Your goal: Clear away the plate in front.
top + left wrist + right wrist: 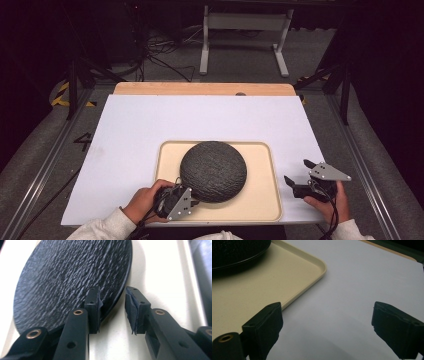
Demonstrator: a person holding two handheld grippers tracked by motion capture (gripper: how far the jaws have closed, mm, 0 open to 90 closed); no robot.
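No brand, label or writing can be read on anything here. A dark plate (213, 170), round and covered in a rough, rippled, stone-like texture with a thin smooth rim, lies upside down in a cream tray (262, 200), its domed underside up; being round, it has no long axis to speak of. The tray is a shallow rectangle with rounded corners and a low raised lip, smooth and matt like plastic, with its long side running across the worktop (130, 130), which is covered by a plain white sheet with a strip of light wood showing at the far edge. The plate sits in the left half of the tray, toward the person's side. The left claw (113, 305) is at the plate's near left edge; its jaws stand a little apart with the rim between them, one dark cloth-like pad against the textured surface, the other clear of the rim over the tray floor. The right claw (300, 177), black with a grey three-cornered plate on top, is held just right of the tray over the white sheet, its jaws wide apart with nothing between them.
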